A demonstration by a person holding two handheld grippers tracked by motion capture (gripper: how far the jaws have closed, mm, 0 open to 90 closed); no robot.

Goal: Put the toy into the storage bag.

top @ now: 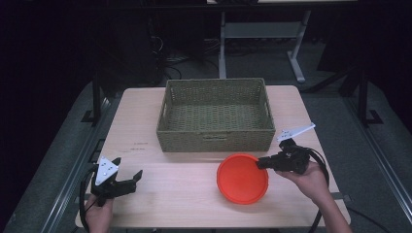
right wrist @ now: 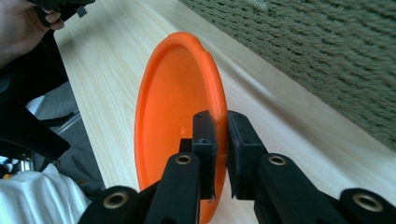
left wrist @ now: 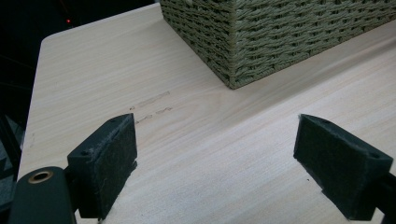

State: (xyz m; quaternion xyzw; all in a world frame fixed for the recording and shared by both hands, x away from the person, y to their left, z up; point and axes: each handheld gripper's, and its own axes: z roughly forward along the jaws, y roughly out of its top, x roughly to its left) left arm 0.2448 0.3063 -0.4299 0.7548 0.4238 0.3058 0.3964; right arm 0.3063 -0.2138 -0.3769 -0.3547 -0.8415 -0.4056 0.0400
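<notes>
We hold the right hand-held gripper (top: 261, 163) with its jaws clamped on the rim of the orange plate (top: 242, 178); in the right gripper view the two black pads pinch the plate's edge (right wrist: 219, 116) between them, one pad inside the rim and one outside. The plate sits at the right front of the tabletop (top: 170, 194), just in front of the woven basket (top: 216, 114), and the right gripper view shows it tipped up on its edge, its hollow side turned away from the basket wall (right wrist: 327, 56). Our right hand (top: 311, 179) comes in from the plate's right side. Well apart, at the left front corner, our left hand-held gripper (top: 127, 178) has its jaws apart with nothing between them; the left gripper view looks across bare wood toward the basket's near corner (left wrist: 233, 56).
</notes>
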